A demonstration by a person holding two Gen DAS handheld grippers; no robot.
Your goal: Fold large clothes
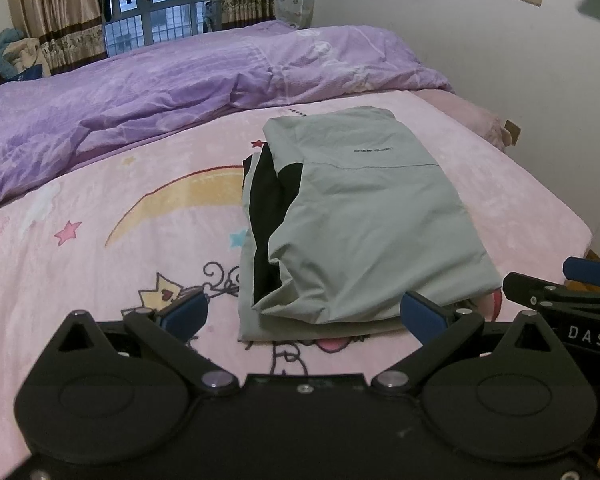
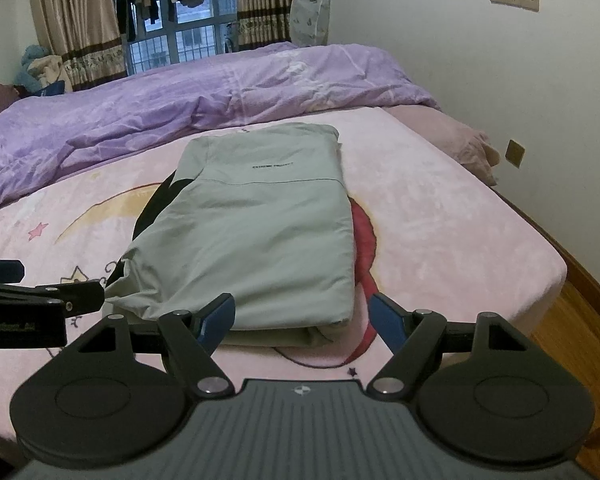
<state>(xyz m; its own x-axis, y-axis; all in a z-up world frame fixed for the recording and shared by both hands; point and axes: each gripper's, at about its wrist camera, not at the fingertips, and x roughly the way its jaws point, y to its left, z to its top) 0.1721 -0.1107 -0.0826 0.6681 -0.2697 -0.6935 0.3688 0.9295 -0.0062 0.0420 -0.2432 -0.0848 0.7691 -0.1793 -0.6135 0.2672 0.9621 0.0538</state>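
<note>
- I am looking along a bed spread with a pink blanket (image 1: 80, 280) printed with a moon, stars and cartoon figures; a rumpled purple duvet (image 1: 160, 92) is heaped across its far half
- Beyond the duvet I see a barred window (image 2: 180, 44) between striped brown curtains (image 2: 80, 32), with clothes hanging outside it; a white wall (image 2: 460, 60) with a socket strip runs along the right side of the bed
- The grey jacket (image 2: 260, 232) lies folded into a thick rectangle on the pink blanket, a black panel showing at its left side; its near edge sits just in front of both grippers
- My left gripper (image 1: 304, 316) has its blue pads spread wide, nothing between them; it hovers at the jacket's near left corner
- My right gripper (image 2: 304, 316) is likewise spread wide and empty, at the near right part of the jacket; I cannot tell whether a pad brushes the cloth
- To the jacket's left the blanket lies bare up to the duvet; on the right a strip of blanket runs to the mattress edge, with wooden floor (image 2: 572, 340) below it
</note>
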